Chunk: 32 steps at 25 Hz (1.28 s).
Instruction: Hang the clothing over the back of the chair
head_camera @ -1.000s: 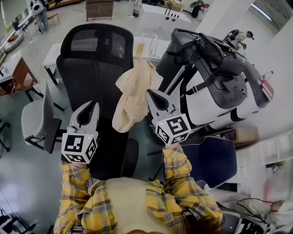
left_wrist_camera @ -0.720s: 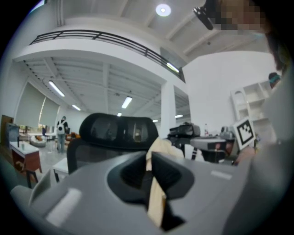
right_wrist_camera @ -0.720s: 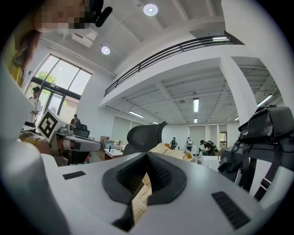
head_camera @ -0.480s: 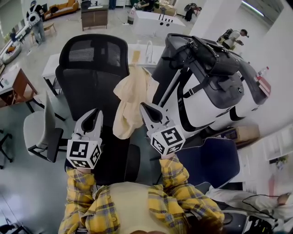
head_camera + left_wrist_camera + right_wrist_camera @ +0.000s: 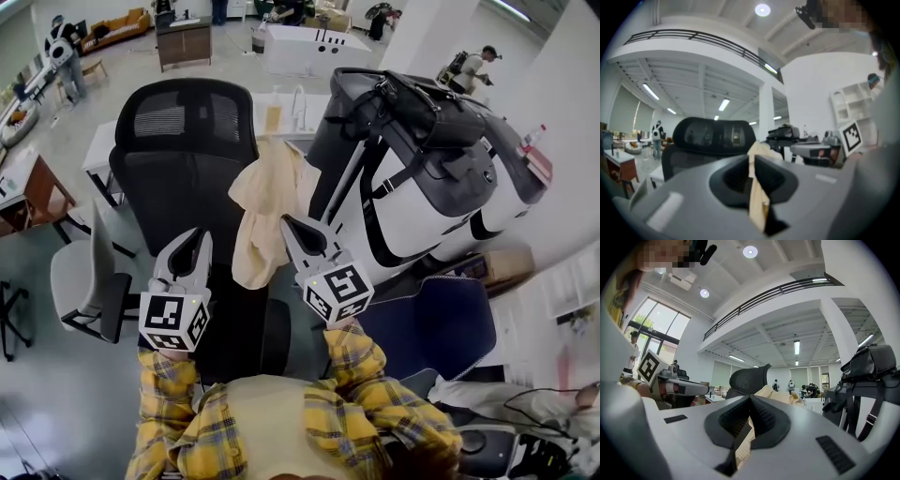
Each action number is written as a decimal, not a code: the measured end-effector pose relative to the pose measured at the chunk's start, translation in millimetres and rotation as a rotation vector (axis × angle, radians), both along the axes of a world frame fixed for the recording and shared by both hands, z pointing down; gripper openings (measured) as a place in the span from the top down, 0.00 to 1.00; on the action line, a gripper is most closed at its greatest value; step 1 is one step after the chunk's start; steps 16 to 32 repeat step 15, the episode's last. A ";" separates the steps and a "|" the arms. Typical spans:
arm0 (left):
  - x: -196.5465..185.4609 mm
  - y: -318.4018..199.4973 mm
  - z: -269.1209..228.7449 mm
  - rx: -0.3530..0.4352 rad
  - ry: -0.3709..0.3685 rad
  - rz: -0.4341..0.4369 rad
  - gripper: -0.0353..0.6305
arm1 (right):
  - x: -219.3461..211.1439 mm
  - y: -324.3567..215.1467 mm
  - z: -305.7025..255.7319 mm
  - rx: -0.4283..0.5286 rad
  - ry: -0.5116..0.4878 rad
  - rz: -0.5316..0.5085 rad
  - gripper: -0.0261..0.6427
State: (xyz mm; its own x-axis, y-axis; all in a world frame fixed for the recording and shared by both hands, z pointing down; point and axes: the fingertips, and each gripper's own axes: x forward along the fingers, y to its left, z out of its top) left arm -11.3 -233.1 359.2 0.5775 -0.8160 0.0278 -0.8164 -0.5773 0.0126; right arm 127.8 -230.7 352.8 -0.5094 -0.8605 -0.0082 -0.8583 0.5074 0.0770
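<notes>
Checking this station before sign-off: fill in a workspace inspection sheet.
surface: no worktop; grey floor under a black mesh chair.
job's things: cream clothing draped at the chair back's right edge.
clutter: black bag on white-and-grey gear; blue chair.
grippers: right tool shut, beside the clothing; left tool jaws nearly together, off the cloth.
cables: a thin lead on the floor, lower right.
surroundings: open office, people far off.

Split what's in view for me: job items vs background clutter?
Job in hand:
- cream garment
- black mesh chair
- left gripper
- right gripper

Just lying about:
- black bag
- white-and-black machine under the bag
- blue chair
- grey chair
- brown desk
</notes>
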 end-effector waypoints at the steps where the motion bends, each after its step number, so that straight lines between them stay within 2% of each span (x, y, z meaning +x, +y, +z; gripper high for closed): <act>1: 0.1 0.1 -0.4 0.001 -0.001 0.002 0.89 | 0.1 0.1 -0.1 0.000 -0.002 0.003 0.94; 6: 0.2 1.1 -3.0 0.006 -0.012 0.008 0.89 | -4.4 0.3 -5.0 0.007 -0.026 -0.018 0.94; 32: 7.9 6.1 -1.9 0.007 -0.021 0.031 0.89 | -8.6 2.4 -9.9 0.023 -0.025 -0.030 0.94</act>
